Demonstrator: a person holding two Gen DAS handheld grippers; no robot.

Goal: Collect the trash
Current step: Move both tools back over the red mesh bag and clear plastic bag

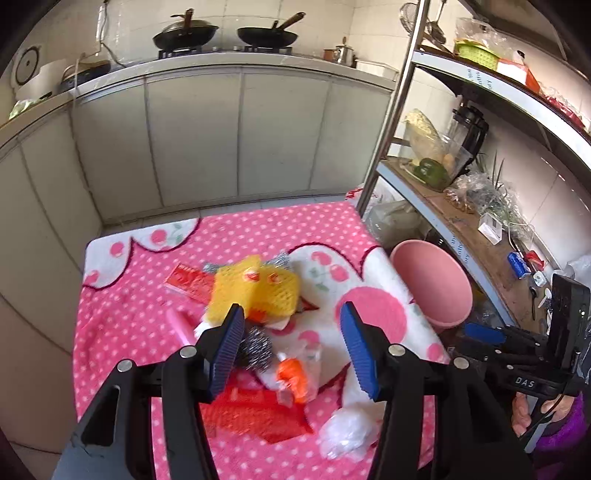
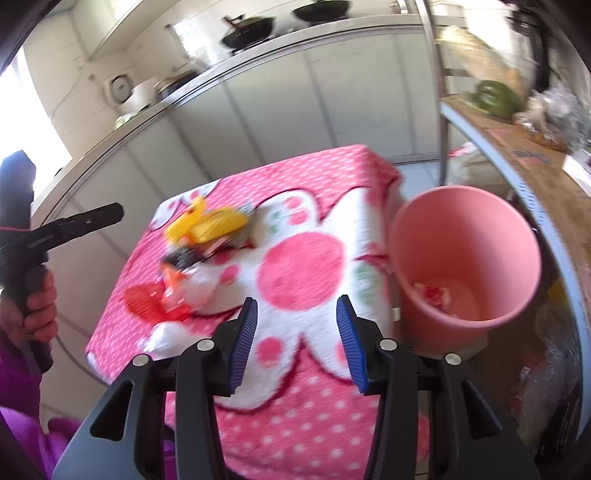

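1. The left gripper [image 1: 291, 347] hangs over the pink polka-dot fleece blanket [image 1: 140, 317] that covers the table, its blue ribbed fingers [image 1: 227, 350] spread wide apart with nothing between them.
2. Below that gripper lies a loose heap of trash: a yellow foam fruit net [image 1: 255, 288], a silvery steel-wool scrubber [image 1: 256, 349], a small orange-capped clear plastic piece [image 1: 293, 376], a red mesh net [image 1: 255, 413], a crumpled clear plastic wrapper [image 1: 347, 432] and a flat red printed packet [image 1: 188, 280].
3. A pink stick-like item [image 1: 181, 326] lies just left of the scrubber; the blur hides what it is.
4. The right gripper [image 2: 297, 345] hovers above the blanket's white and pink cartoon patch [image 2: 303, 269], jaws likewise apart and empty.
5. A round pink plastic bin [image 2: 461, 243] stands just beside the right edge of the table, and some pale and red scraps [image 2: 436, 293] sit at its bottom.
6. In the right wrist view the trash heap lies to the left of the gripper, well apart from the bin.
7. Behind the table runs a white kitchen counter [image 1: 229, 61] with two black woks [image 1: 186, 33]; a metal shelf rack [image 1: 458, 206] stands at the right.
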